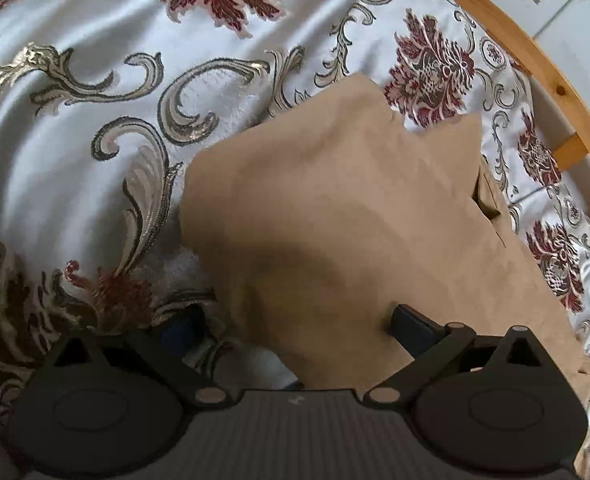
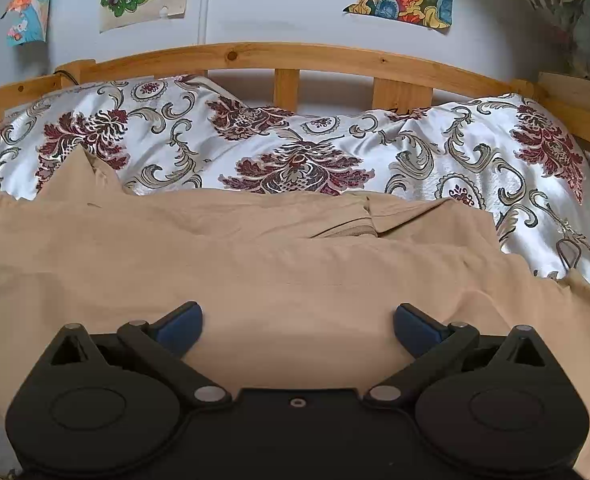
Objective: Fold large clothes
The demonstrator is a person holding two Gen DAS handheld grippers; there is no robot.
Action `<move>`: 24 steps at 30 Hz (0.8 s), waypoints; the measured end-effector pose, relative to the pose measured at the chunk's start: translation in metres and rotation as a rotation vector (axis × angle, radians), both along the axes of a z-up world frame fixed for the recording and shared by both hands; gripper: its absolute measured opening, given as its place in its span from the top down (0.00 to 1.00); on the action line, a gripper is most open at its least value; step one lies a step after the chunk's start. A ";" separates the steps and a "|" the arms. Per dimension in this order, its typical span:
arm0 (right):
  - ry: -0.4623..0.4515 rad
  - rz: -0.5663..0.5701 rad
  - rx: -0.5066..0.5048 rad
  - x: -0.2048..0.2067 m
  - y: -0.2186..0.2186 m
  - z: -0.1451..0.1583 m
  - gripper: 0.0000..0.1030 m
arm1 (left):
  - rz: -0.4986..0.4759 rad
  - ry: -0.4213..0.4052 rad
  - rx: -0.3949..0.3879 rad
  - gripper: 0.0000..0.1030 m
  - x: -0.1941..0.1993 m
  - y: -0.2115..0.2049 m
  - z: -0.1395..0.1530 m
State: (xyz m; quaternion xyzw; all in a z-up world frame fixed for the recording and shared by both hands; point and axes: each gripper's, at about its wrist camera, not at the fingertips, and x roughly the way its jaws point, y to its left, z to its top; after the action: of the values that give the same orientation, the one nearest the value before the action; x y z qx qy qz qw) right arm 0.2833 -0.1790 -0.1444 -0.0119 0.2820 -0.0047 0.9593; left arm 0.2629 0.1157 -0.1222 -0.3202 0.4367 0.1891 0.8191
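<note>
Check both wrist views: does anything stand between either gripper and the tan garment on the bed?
Nothing visible does. The right gripper hangs open directly over the tan garment. The left gripper is open too, with the garment's edge draped between its jaws. Only the patterned bedspread surrounds the cloth.

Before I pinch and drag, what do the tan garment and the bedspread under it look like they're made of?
The tan garment looks like a soft, matte woven cloth, perhaps brushed cotton: no sheen, gentle rounded folds. The bedspread looks like a glossy satin-like jacquard: bright highlights on the white ground, with maroon and metallic-looking scroll patterns that seem woven in. It could be slippery; I can't confirm the fibre of either.
</note>
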 end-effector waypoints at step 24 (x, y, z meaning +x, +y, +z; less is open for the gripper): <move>0.056 0.052 0.012 0.007 0.003 0.009 0.22 | -0.017 -0.234 0.086 0.98 -0.012 -0.016 0.040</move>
State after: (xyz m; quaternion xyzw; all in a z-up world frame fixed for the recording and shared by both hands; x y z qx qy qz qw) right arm 0.2908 -0.1759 -0.1358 -0.0137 0.3084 0.0222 0.9509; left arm 0.2508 0.1001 -0.0823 -0.3009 0.3321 0.1620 0.8792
